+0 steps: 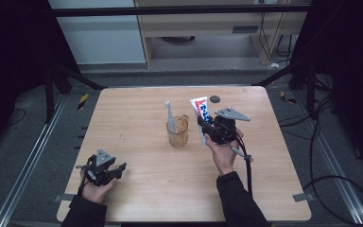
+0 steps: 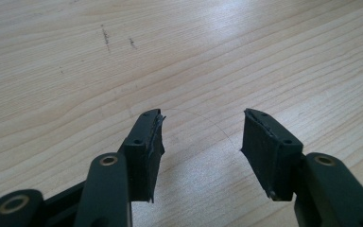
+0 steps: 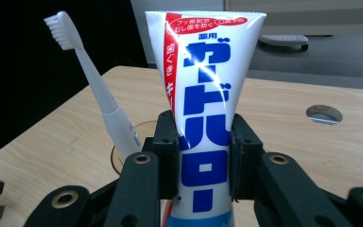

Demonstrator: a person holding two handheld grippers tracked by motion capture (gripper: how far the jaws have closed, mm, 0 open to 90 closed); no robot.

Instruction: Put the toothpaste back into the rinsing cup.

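Setting: a light wooden table [image 1: 146,189] on a dark framed rig, with a pale cabinet and loose cables behind it.
Cup: a clear amber plastic cup [image 1: 177,132] stands mid-table, a white toothbrush [image 1: 169,116] leaning inside it, bristles up — likely an upright holder.
Toothpaste tube: the white, red and blue toothpaste tube [image 3: 203,118] is upright just right of the cup, crimped end on top, lifted off the table.
Right gripper: the right gripper [image 1: 207,127] has its 2 fingers [image 3: 168,156] pressed on the tube's lower body — my guess is a grip kept low so the tube can stand in the cup.
Left gripper: the left gripper [image 1: 116,171] rests near the table's front-left edge, fingers [image 2: 146,146] spread wide over bare wood, holding nothing.
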